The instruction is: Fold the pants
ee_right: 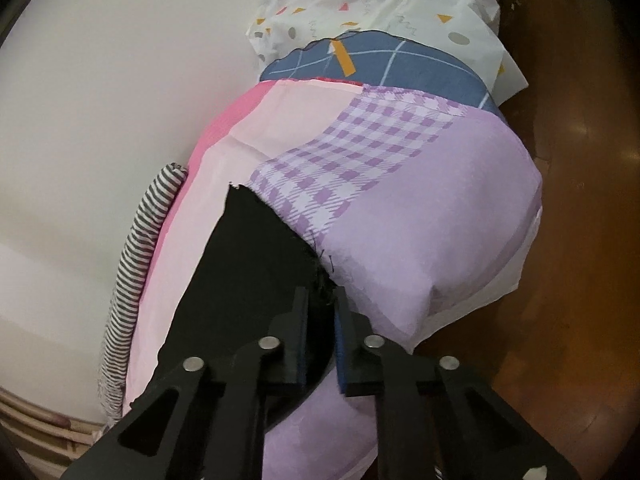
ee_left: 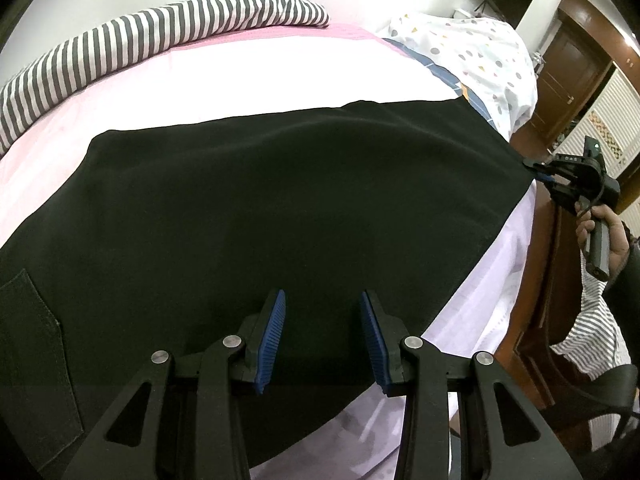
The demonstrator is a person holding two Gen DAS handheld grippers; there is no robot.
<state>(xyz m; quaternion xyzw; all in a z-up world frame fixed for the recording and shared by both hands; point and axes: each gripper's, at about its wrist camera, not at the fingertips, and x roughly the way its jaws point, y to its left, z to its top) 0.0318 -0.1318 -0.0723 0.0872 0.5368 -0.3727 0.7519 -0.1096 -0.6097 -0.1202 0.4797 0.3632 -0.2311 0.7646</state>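
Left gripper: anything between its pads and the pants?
Nothing. In the left wrist view the left gripper hangs open over the black pants, gap bare.

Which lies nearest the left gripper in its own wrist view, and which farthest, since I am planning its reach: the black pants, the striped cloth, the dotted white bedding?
From the left gripper:
1. Black pants, directly beneath and ahead of the fingers.
2. Dotted white bedding, beyond the pants, upper right.
3. Striped cloth, along the bed's far edge, upper left; close to the bedding in distance, so that order is uncertain.
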